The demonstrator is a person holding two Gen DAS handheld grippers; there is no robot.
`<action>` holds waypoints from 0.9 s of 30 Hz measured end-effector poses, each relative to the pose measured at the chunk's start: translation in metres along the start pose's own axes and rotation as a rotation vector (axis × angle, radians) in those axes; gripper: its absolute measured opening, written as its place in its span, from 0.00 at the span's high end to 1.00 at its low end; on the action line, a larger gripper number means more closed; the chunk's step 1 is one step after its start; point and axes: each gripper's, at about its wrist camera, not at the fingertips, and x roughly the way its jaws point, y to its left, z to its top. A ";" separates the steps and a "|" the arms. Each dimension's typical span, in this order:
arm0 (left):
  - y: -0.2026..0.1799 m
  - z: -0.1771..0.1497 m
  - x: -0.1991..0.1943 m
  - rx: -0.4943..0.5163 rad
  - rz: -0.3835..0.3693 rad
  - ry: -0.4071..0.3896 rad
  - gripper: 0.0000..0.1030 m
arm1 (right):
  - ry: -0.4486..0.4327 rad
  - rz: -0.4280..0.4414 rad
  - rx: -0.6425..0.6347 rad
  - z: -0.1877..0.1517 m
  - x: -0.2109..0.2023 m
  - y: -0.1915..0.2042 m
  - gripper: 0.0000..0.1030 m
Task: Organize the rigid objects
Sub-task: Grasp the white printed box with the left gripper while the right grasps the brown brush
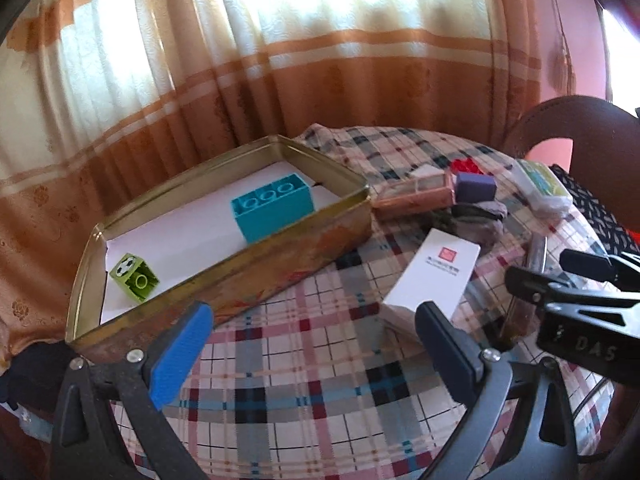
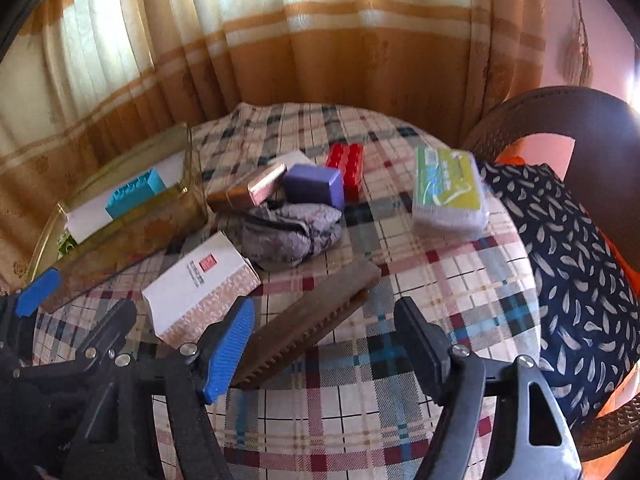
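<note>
An open gold tin (image 1: 224, 276) sits at the left of the table and holds a teal brick (image 1: 272, 208) and a green cube with a football print (image 1: 134, 276). My left gripper (image 1: 316, 340) hovers open just in front of the tin, its jaws empty. A white box (image 2: 200, 284) lies beside a brown comb (image 2: 320, 312). My right gripper (image 2: 324, 344) is open over the comb's near end; the blue pad (image 2: 230, 348) is next to the comb, while the other finger stands apart from it. Farther back lie a purple block (image 2: 314, 186), a red brick (image 2: 346, 164) and a pink-gold box (image 2: 256, 186).
A grey cloth pouch (image 2: 288, 232) lies in the middle of the checked tablecloth (image 2: 360, 408). A green tissue pack (image 2: 448, 192) rests at the right. A wicker chair with dark patterned fabric (image 2: 580, 280) stands against the table's right edge. Curtains hang behind.
</note>
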 end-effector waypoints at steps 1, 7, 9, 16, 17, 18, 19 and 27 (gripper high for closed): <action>-0.004 0.000 0.000 0.018 0.001 -0.001 0.00 | 0.008 -0.002 -0.001 0.000 0.002 0.000 0.28; -0.028 -0.002 0.001 0.137 0.011 0.008 0.00 | 0.060 -0.009 -0.063 0.003 0.011 0.009 0.47; -0.035 -0.002 0.003 0.171 0.006 0.023 0.00 | 0.062 -0.032 -0.083 0.003 0.010 0.008 0.64; -0.039 0.000 0.011 0.179 -0.056 0.072 0.00 | 0.066 -0.062 -0.108 0.003 0.003 -0.015 0.83; -0.039 0.001 0.012 0.177 -0.077 0.080 0.00 | 0.059 -0.063 -0.113 0.002 0.002 -0.017 0.83; -0.040 0.002 0.014 0.176 -0.096 0.089 0.00 | 0.051 -0.059 -0.122 0.001 0.001 -0.017 0.83; -0.041 0.003 0.017 0.181 -0.107 0.095 0.00 | 0.048 -0.062 -0.131 -0.001 0.001 -0.015 0.83; -0.066 0.020 0.037 0.263 -0.114 0.125 0.01 | 0.014 -0.053 -0.145 -0.005 0.003 -0.015 0.83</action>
